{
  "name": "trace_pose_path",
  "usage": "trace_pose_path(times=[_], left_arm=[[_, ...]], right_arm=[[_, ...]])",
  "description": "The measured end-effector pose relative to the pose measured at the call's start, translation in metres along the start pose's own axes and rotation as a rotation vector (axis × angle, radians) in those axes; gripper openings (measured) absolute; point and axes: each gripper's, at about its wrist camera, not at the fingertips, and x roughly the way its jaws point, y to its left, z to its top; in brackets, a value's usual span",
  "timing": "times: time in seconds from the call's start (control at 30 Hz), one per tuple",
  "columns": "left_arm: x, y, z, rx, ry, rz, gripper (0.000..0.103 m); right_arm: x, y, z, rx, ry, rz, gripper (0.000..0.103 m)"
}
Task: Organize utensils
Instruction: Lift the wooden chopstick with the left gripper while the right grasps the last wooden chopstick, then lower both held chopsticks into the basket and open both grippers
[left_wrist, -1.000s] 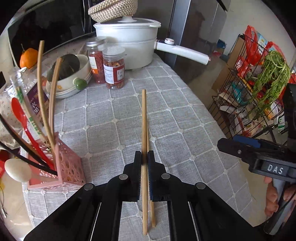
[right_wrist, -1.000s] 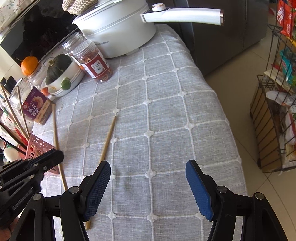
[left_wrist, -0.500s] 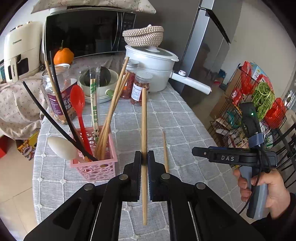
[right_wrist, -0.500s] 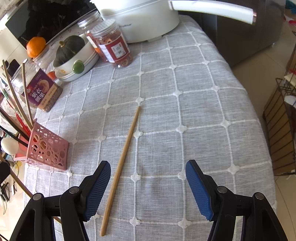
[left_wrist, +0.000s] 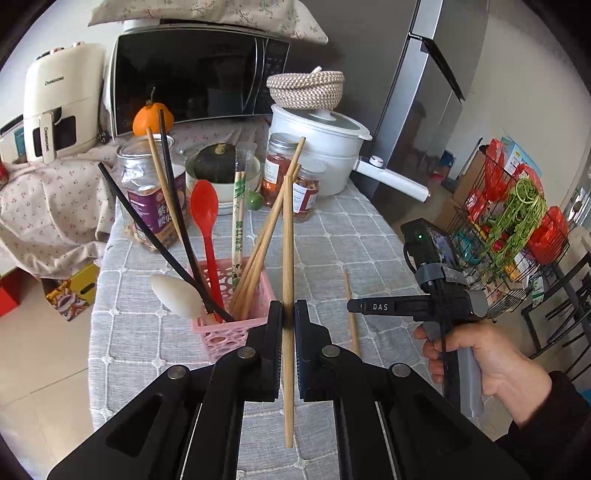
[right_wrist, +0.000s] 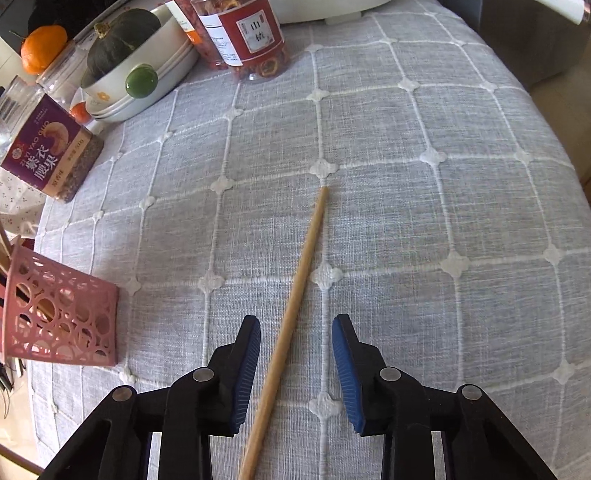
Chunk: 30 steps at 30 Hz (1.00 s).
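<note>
My left gripper (left_wrist: 289, 314) is shut on a wooden chopstick (left_wrist: 288, 266), held upright in the air just right of the pink perforated basket (left_wrist: 236, 332). That basket holds several chopsticks, a red spoon (left_wrist: 204, 210) and a white spoon (left_wrist: 177, 295). A second wooden chopstick (right_wrist: 295, 295) lies on the grey checked tablecloth (right_wrist: 406, 221). My right gripper (right_wrist: 296, 328) straddles it low over the cloth, its jaws closing, with a gap still showing between each blue pad and the wood. The pink basket (right_wrist: 59, 317) sits at the left edge of the right wrist view.
Jars (left_wrist: 306, 184), a nut jar (left_wrist: 155, 195), a bowl with a squash (left_wrist: 218, 170), a white pot (left_wrist: 325, 147) and a microwave (left_wrist: 192, 77) crowd the table's far end. A wire rack (left_wrist: 517, 229) with groceries stands right of the table. A hand (left_wrist: 487, 358) grips the right tool.
My left gripper lifted its chopstick off the cloth and carried it toward the pink basket. My right gripper came down over the lying chopstick and its jaws narrowed around it.
</note>
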Motion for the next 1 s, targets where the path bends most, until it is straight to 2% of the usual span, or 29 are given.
trace_pose_path(times=[0.17, 0.23, 0.33, 0.57, 0.7, 0.87, 1.0], left_arm=[[-0.005, 0.011, -0.001, -0.012, -0.004, 0.006, 0.006], [-0.008, 0.013, 0.000, -0.016, -0.009, 0.010, 0.006], [-0.012, 0.017, 0.002, -0.025, -0.022, 0.008, 0.006], [-0.036, 0.021, 0.011, -0.039, -0.114, 0.008, 0.006], [-0.055, 0.024, 0.018, -0.061, -0.208, 0.015, 0.006], [-0.077, 0.031, 0.027, -0.130, -0.391, 0.032, 0.006], [-0.079, 0.031, 0.035, -0.156, -0.520, 0.065, 0.006]], right_arm=[[0.015, 0.007, 0.005, -0.020, 0.000, -0.059, 0.025], [0.016, 0.011, 0.006, -0.051, -0.006, -0.098, 0.013], [0.017, 0.014, 0.005, -0.064, -0.006, -0.102, 0.007], [-0.014, 0.016, -0.001, -0.069, -0.075, -0.046, 0.006], [-0.051, 0.019, -0.007, -0.071, -0.157, 0.015, 0.006], [-0.095, 0.031, -0.017, -0.087, -0.271, 0.095, 0.006], [-0.125, 0.044, -0.023, -0.105, -0.362, 0.144, 0.006]])
